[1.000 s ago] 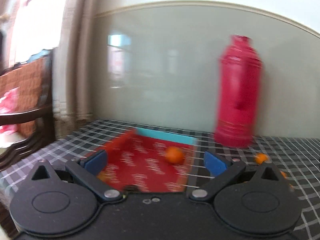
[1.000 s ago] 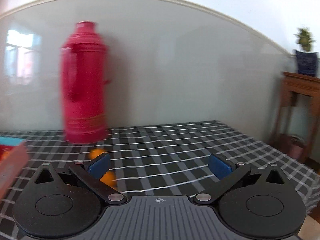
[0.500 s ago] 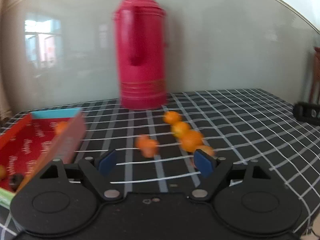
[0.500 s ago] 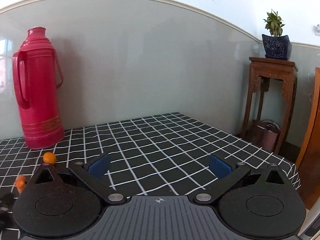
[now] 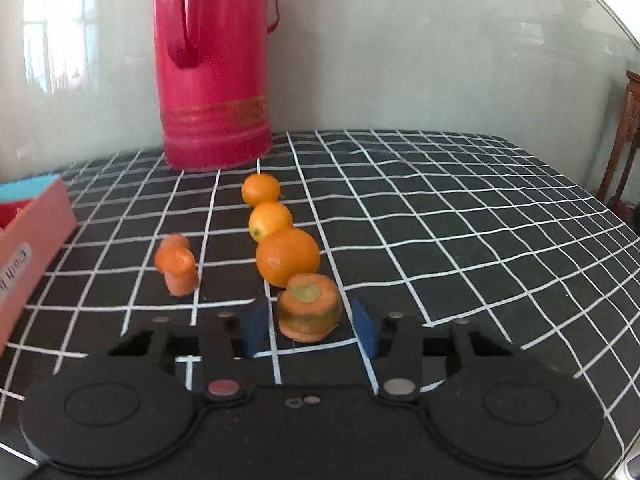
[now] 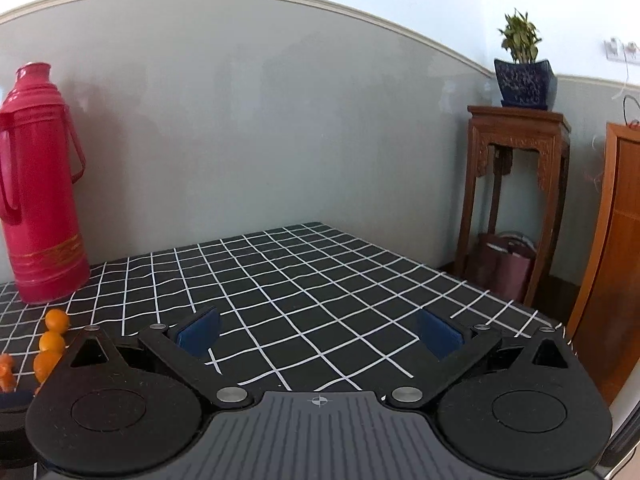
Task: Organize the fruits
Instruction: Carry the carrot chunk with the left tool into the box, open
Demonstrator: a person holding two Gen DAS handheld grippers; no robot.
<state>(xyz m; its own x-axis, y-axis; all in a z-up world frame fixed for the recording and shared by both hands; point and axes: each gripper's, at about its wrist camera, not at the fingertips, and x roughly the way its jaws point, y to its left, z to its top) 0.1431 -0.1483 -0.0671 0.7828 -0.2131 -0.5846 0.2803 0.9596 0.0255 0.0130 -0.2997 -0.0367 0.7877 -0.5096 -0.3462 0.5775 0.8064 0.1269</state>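
In the left wrist view my left gripper [image 5: 307,330] is low over the checked tablecloth, its blue pads on either side of a carrot stub [image 5: 309,306] with small gaps, so it is open. Behind the stub lie a large orange [image 5: 288,257] and two small oranges [image 5: 270,220] [image 5: 261,189] in a row. Another carrot piece [image 5: 177,266] stands to the left. The red box [image 5: 30,236] is at the left edge. My right gripper [image 6: 319,332] is open and empty over bare cloth; the oranges [image 6: 52,342] show at its far left.
A tall red thermos [image 5: 212,64] stands at the back against the grey wall; it also shows in the right wrist view [image 6: 38,192]. Off the table's right edge are a wooden stand with a potted plant [image 6: 520,184] and a wooden cabinet [image 6: 616,264].
My left gripper swung right from the red box to the fruit row, dropped low and narrowed around the carrot stub. My right gripper turned further right, away from the thermos.
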